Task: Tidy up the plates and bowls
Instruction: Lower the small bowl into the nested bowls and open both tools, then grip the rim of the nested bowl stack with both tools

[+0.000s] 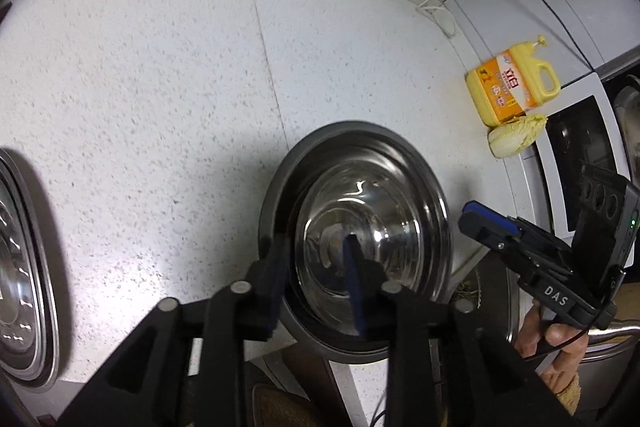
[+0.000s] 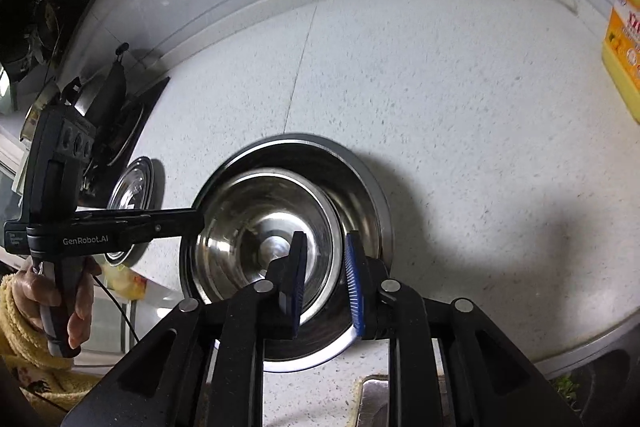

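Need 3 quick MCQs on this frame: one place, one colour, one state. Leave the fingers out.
1. Where is the cabbage?
A. inside a bowl
B. against the detergent jug
C. on the stove

2. What colour is the detergent jug?
A. yellow
B. green
C. white

3. How does the smaller steel bowl sit?
A. upside down on the counter
B. on its side
C. upright, nested in the larger bowl

Answers:
1 B: the cabbage lies on the counter, right at the foot of the detergent jug.
2 A: body, handle and pump are all yellow.
3 C: the smaller steel bowl shows its shiny inside, ringed by the larger bowl.
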The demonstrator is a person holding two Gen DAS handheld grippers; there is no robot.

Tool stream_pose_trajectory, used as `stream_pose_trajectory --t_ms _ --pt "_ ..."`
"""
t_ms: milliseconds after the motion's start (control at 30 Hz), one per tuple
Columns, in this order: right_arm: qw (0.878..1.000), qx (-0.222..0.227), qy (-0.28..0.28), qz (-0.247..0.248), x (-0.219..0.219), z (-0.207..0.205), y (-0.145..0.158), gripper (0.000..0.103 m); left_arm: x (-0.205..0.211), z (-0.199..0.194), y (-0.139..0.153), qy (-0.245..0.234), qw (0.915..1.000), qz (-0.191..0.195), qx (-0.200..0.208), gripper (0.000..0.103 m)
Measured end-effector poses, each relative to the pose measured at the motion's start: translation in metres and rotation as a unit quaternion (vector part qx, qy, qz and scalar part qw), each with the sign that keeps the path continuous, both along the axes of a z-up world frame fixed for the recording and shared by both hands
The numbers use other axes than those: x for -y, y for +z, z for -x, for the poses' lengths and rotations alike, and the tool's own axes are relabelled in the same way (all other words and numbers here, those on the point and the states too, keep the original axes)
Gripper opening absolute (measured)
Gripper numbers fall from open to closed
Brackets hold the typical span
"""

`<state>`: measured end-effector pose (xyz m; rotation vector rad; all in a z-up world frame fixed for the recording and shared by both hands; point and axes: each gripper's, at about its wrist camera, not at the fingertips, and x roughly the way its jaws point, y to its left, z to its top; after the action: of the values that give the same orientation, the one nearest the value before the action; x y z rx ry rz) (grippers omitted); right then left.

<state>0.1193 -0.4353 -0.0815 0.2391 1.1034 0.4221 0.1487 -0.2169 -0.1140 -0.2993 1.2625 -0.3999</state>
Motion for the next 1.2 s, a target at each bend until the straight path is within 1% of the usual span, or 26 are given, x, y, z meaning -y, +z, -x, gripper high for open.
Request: stream_pose_trajectory --t_ms 100,133,167,233,300,433,500,567,667,767,967,1033,1100,1200 --pt "1.000 0.018 -0.002 0.002 -0.001 0.006 0.009 0.024 -0.002 0.005 0.011 0.000 0.9998 -0.004 0.019 0.032" --pt "1.000 0.026 -0.001 0.003 -0.002 0.009 0.012 0.028 -0.002 0.007 0.015 0.002 0.9996 -0.008 0.028 0.034" --pt "0.999 0.031 -0.001 0.006 -0.003 0.011 0.015 0.031 -0.001 0.008 0.018 0.003 0.9994 -0.012 0.033 0.040" --pt "0.999 0.039 -0.005 0.012 -0.002 0.015 0.019 0.033 -0.003 0.012 0.025 0.007 0.9989 -0.021 0.042 0.043" --pt "0.999 0.043 -0.007 0.014 -0.003 0.017 0.020 0.033 -0.007 0.015 0.029 0.013 0.9985 -0.027 0.047 0.043" --pt "0.997 0.055 -0.022 0.041 -0.001 0.024 0.023 0.034 -0.014 0.020 0.031 0.026 0.9980 -0.033 0.046 0.043" --pt "0.996 0.062 -0.026 0.055 -0.001 0.028 0.025 0.036 -0.017 0.022 0.030 0.028 0.9978 -0.038 0.047 0.044" --pt "0.994 0.073 -0.035 0.077 -0.002 0.034 0.028 0.044 -0.018 0.025 0.030 0.026 0.9976 -0.044 0.046 0.043" --pt "0.992 0.079 -0.043 0.089 -0.005 0.040 0.030 0.045 -0.023 0.028 0.028 0.019 0.9978 -0.041 0.048 0.044" --pt "0.991 0.076 -0.053 0.096 -0.009 0.043 0.029 0.045 -0.028 0.029 0.024 0.015 0.9981 -0.038 0.047 0.043" --pt "0.989 0.051 -0.065 0.120 -0.019 0.044 0.022 0.045 -0.045 0.031 0.010 0.026 0.9991 -0.005 0.034 0.043" --pt "0.989 0.043 -0.068 0.123 -0.021 0.045 0.021 0.045 -0.049 0.031 0.003 0.033 0.9990 -0.006 0.029 0.043" --pt "0.989 0.039 -0.062 0.129 -0.022 0.043 0.018 0.045 -0.051 0.030 -0.005 0.047 0.9988 0.005 0.016 0.043" --pt "0.991 0.028 -0.053 0.123 -0.018 0.035 0.007 0.045 -0.048 0.027 -0.016 0.056 0.9984 0.006 -0.001 0.043"
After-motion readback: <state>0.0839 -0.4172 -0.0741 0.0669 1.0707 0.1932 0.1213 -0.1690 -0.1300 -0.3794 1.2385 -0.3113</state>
